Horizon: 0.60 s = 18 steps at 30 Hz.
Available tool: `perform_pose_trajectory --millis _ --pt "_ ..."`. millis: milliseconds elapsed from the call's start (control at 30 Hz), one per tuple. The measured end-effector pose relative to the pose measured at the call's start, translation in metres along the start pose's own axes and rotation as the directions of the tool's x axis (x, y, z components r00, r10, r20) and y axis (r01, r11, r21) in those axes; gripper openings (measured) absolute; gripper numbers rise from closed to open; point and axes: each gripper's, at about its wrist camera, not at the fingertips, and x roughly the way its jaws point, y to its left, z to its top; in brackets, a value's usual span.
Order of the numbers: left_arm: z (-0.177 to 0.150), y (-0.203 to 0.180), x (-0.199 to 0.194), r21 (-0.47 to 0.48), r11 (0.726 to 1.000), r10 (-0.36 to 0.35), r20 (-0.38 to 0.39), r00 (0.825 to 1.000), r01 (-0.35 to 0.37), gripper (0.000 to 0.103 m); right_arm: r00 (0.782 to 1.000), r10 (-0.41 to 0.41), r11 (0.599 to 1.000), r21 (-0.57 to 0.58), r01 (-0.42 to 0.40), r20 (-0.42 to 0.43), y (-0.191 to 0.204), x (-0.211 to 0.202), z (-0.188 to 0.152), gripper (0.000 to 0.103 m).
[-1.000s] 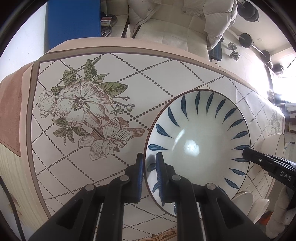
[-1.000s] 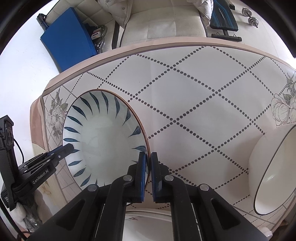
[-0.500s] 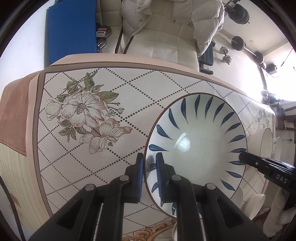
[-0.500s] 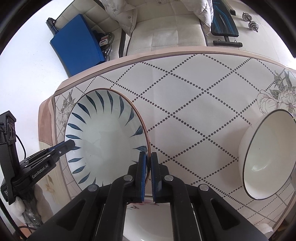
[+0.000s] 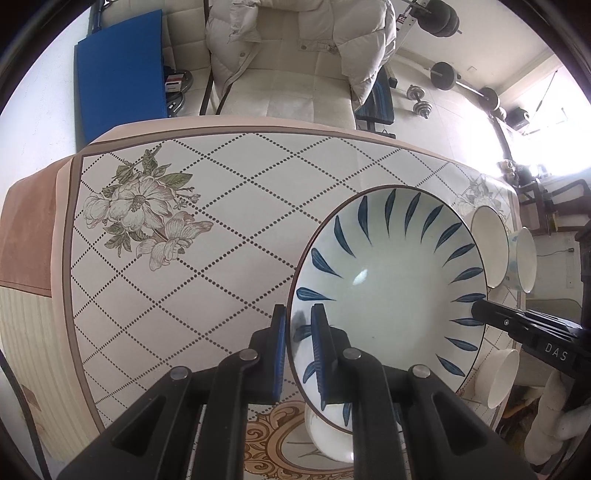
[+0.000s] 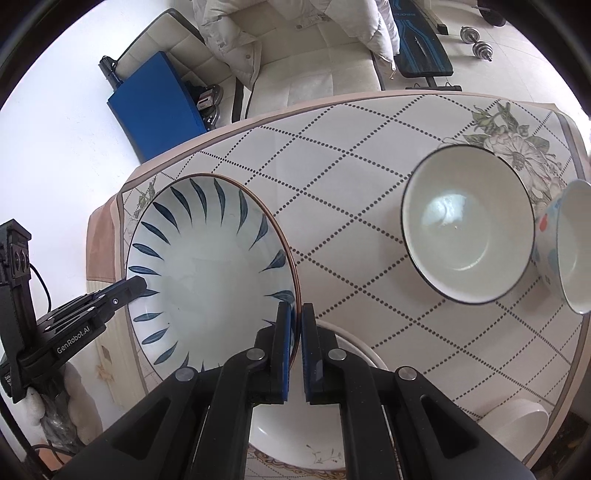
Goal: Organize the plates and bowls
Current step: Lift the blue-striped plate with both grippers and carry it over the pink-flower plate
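One table (image 6: 369, 155) is seen, covered by one diamond-dotted cloth with flower prints. Behind it one cream sofa (image 5: 295, 85) with one padded jacket (image 5: 295, 33) is visible, plus one blue mat (image 5: 118, 74) against the wall.

One large plate (image 5: 391, 291) with blue leaf strokes and a brown rim is held above the table, pinched at opposite rim edges by two grippers. The left gripper (image 5: 298, 354) is clamped on the plate's left rim, pads on both faces. The right gripper (image 6: 295, 350) is clamped on the right rim, the edge passing between its blue pads.

Below the plate one white plate (image 6: 310, 435) with a faint twig print is partly visible on the table. One white bowl (image 6: 467, 225) with a dark rim stands to the right, and one patterned bowl (image 6: 569, 251) just beside it; contact cannot be told. One small white cup (image 6: 517, 424) is seen at the table's near right edge.
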Motion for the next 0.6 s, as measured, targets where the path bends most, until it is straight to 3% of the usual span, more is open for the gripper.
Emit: perform_pose_trajectory --millis 600 --pt "-0.077 -0.036 0.011 0.062 0.998 -0.001 -0.047 0.999 0.004 0.011 1.000 0.003 0.999 0.054 -0.003 -0.008 -0.047 -0.013 -0.100 0.006"
